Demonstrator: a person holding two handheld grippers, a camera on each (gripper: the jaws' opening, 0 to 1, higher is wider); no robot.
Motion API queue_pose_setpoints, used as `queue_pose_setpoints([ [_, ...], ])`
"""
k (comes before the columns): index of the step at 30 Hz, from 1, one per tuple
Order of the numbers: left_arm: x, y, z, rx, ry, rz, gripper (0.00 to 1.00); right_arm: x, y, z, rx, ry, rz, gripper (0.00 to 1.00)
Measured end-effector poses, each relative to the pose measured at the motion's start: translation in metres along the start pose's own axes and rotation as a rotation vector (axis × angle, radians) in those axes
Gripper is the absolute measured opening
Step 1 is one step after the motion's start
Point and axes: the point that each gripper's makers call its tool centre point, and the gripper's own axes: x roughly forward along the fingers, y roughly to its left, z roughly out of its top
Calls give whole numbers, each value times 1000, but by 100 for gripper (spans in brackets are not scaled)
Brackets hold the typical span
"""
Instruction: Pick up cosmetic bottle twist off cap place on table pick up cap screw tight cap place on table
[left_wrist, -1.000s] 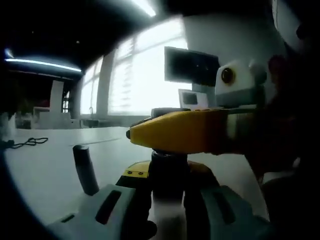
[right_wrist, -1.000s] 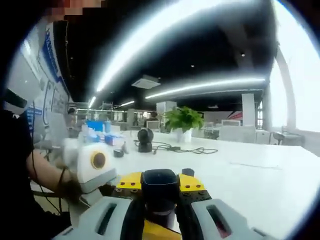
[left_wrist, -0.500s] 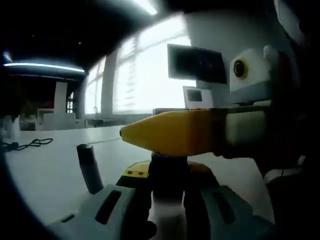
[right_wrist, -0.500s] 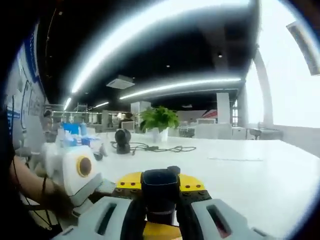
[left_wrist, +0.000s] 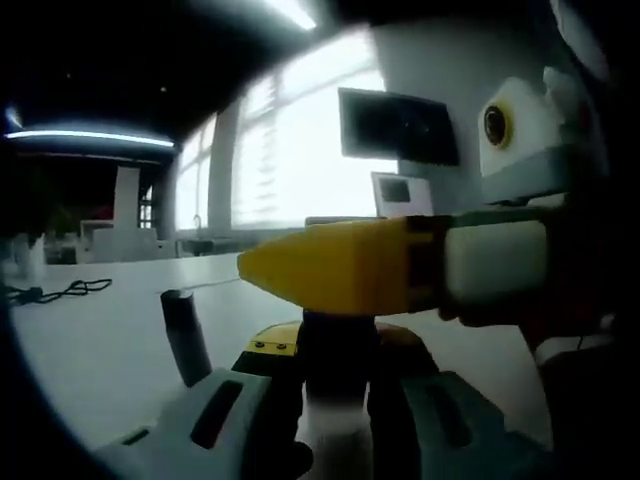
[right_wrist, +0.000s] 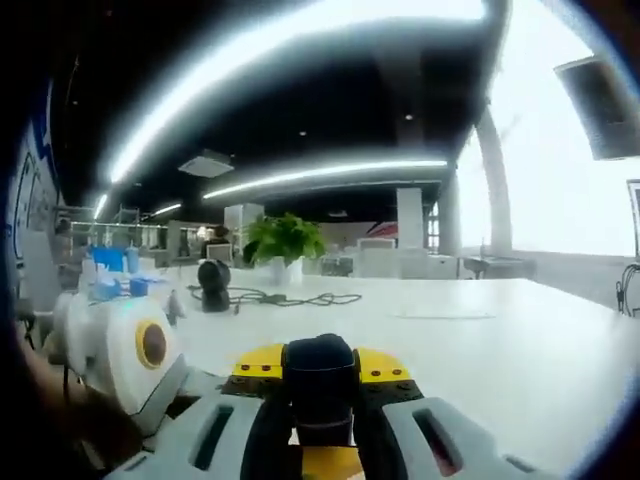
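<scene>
In the left gripper view my left gripper (left_wrist: 335, 365) is shut on the cosmetic bottle (left_wrist: 335, 435), which has a pale body and a dark top. The right gripper (left_wrist: 300, 268) reaches in from the right, and its yellow fingers lie across the black cap (left_wrist: 338, 335). In the right gripper view my right gripper (right_wrist: 320, 390) is shut on the black cap (right_wrist: 320, 362). A yellow finger (right_wrist: 330, 463) of the left gripper shows just below the cap. Bottle and cap are held above the white table (left_wrist: 90, 345).
A dark upright cylinder (left_wrist: 186, 335) stands on the table left of my left jaws. Farther off are a black cable (right_wrist: 290, 298), a small black round device (right_wrist: 212, 284), a potted plant (right_wrist: 280, 245) and a wall screen (left_wrist: 398, 125). A person's arm (right_wrist: 60, 430) is at the left.
The right gripper's body has swung right and upward in the left gripper view while its fingers stay on the cap. The room in the right gripper view has slid left, so that camera has turned.
</scene>
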Motion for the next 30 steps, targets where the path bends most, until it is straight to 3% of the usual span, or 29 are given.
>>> queue_pose_setpoints([
  [8, 1, 0, 0, -6, 2, -4, 14, 0, 3, -2, -33, 6, 35, 18],
  [12, 1, -3, -1, -27, -1, -27, 14, 1, 11, -9, -35, 30, 90, 30],
  [15, 0, -4, -1, -25, -2, -28, 14, 0, 15, -6, -17, 9, 111, 35],
  [23, -1, -9, -2, -53, -2, -64, 14, -3, 15, -3, 18, 17, 155, 44],
  [25, -1, -10, -2, -49, -3, -69, 14, -5, 14, 0, 58, 21, 197, 46],
  [28, -1, -13, -2, -58, -3, -85, 14, -10, 8, -7, 17, 74, 272, 49],
  [30, -1, -17, -1, -68, -2, -117, 14, -18, 7, 4, 27, 17, 354, 49],
])
